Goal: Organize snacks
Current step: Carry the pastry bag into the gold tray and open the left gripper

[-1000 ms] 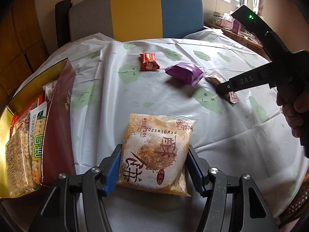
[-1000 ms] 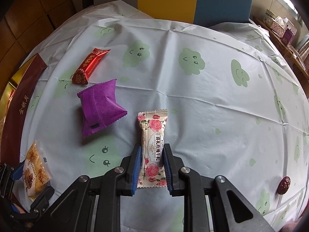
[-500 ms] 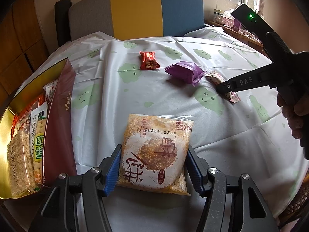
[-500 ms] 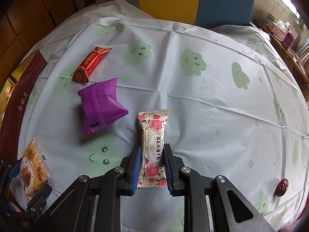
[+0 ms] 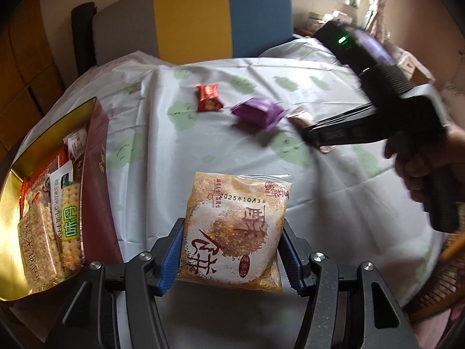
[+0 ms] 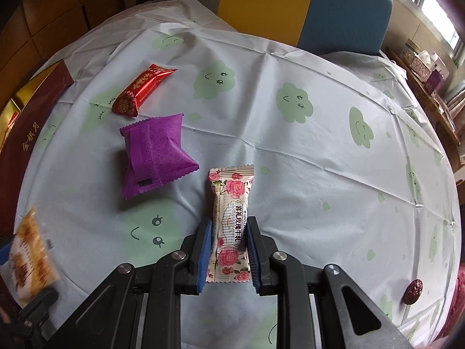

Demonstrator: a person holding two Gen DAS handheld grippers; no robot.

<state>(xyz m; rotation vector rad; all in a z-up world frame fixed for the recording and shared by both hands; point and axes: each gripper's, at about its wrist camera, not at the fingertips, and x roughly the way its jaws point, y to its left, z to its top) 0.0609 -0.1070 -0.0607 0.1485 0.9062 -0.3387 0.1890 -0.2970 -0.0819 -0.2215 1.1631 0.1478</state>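
A: Shifted only a touch since a moment ago: right gripper (image 6: 229, 222) now blurred at the right of the left-wrist view, tip slightly nearer the purple packet (image 6: 154, 157). Otherwise much the same.

B: And pinching what?

A: Pressed nearly together on the rose-print candy (image 6: 231, 200), blue pads on its two long sides, low in the frame's centre. Upper half sticking out beyond the tips, toward the middle of the tablecloth (image 6: 319, 174).

B: Likely feel?

A: Light, probably. Glossy wrapper, so perhaps slippery; narrow and fairly firm in the middle, floppy at the crimped ends. Better to keep hold at the middle, not at the frilled ends.

B: Left gripper (image 5: 232, 224)?

A: Spread fairly wide, yet clamping the biscuit pack (image 5: 238, 203) by its left and right edges, bottom centre of the left-wrist view. Apparently clear of the cloth, judging by the shadow beneath; hard to say for sure.

B: Handling there?

A: Brittle, by the look of it: crumbs loose along the lower edge inside the clear bag. Soft film outside, a flat crisp disc inside. Squeeze gently, just enough to stop slipping; keep flat, avoid bending.

B: Destination?

A: Presumably the open box (image 5: 96, 180) at the left edge, already holding crackers and a rice bar. Red candy (image 6: 142, 90) lying loose in the upper left, just beyond the purple packet.
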